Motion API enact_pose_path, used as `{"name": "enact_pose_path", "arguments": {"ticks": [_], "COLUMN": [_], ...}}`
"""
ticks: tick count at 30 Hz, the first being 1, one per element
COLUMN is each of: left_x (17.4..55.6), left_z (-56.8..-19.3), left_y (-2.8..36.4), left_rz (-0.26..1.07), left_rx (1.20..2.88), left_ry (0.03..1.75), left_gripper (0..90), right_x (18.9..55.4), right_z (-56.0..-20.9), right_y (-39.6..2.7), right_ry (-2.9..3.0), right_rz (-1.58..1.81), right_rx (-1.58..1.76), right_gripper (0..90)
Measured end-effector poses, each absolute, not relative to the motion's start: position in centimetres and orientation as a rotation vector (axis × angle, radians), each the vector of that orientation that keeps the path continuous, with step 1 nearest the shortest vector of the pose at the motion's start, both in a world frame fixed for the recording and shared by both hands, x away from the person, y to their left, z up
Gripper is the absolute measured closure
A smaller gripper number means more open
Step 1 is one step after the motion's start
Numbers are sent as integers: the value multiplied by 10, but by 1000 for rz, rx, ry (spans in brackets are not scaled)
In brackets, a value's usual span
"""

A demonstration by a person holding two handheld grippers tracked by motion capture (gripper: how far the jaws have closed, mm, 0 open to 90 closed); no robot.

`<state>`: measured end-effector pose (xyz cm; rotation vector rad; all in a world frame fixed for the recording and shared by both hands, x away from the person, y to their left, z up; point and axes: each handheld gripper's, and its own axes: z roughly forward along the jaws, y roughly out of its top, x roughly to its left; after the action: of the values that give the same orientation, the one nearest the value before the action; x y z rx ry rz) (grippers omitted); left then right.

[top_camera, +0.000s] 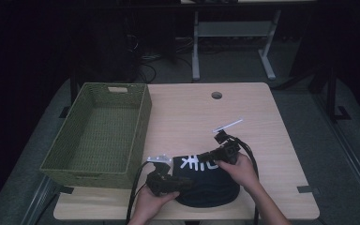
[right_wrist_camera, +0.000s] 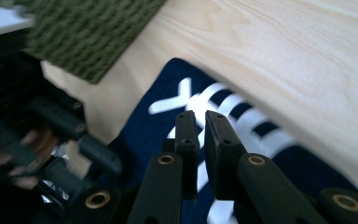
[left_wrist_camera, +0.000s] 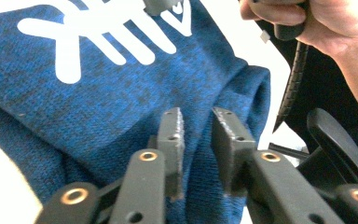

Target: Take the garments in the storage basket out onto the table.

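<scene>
A dark blue knitted cloth (top_camera: 206, 180) is showing white fishbone-like markings (top_camera: 198, 163), beside an olive-green woven basket (top_camera: 98, 136) on pale wood-grain tabletop (top_camera: 187, 117).

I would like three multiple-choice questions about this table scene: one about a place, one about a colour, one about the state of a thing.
1. Where does the woven basket stand on the table?
A. at its left side
B. at its right side
C. on top of the garment

2. What colour is the print on the dark blue garment?
A. yellow
B. white
C. red

3. In what state is the basket?
A. full of clothes
B. turned over
C. upright with nothing inside

Answers:
1. A: in the high view the basket fills the left part of the table, beside the garment.
2. B: white marks show on the blue cloth in both gripper views and the high view.
3. C: the high view shows its bare woven floor, opening upward.
</scene>
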<state>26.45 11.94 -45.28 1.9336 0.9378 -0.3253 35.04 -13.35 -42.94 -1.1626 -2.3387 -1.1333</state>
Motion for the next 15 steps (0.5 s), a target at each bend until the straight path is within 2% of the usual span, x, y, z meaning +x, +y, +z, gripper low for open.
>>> {"name": "enact_pose_path", "arguments": {"ticks": [4, 15], "left_x": [261, 255], "left_z": [-452, -463], "left_y": [117, 115], "left_rz": [-335, -348], "left_rx": [1947, 2014], "left_ry": [913, 916], "left_gripper": [834, 829], "right_x": [331, 278], "right_z": [-430, -458], "right_y": [-152, -178], "right_ry": [-2317, -2269], "right_rz": [-1154, -1121], "right_rx": [-1149, -1110], "right_gripper": [832, 833]}}
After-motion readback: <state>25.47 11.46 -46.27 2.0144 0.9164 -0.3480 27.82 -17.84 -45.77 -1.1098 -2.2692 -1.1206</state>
